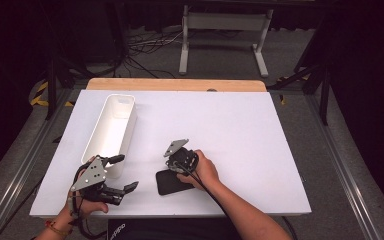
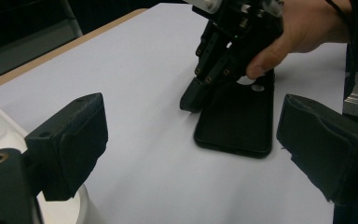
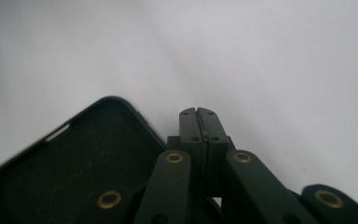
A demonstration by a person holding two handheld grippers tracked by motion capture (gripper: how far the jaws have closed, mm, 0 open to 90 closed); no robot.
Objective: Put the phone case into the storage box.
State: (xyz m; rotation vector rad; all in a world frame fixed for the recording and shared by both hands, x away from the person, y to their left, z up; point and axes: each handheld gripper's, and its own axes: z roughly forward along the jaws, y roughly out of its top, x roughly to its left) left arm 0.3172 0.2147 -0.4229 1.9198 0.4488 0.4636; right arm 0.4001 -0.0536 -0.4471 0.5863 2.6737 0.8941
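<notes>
Meanwhile the white bin holds nothing visible; left gripper jaws apart, right gripper jaws together.

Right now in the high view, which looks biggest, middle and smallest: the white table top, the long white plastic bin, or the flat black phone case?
1. White table top
2. Long white plastic bin
3. Flat black phone case, partly hidden by the right gripper

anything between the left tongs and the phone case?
Nothing: bare white table separates the left tongs from the phone case, seen in the left gripper view.
</notes>
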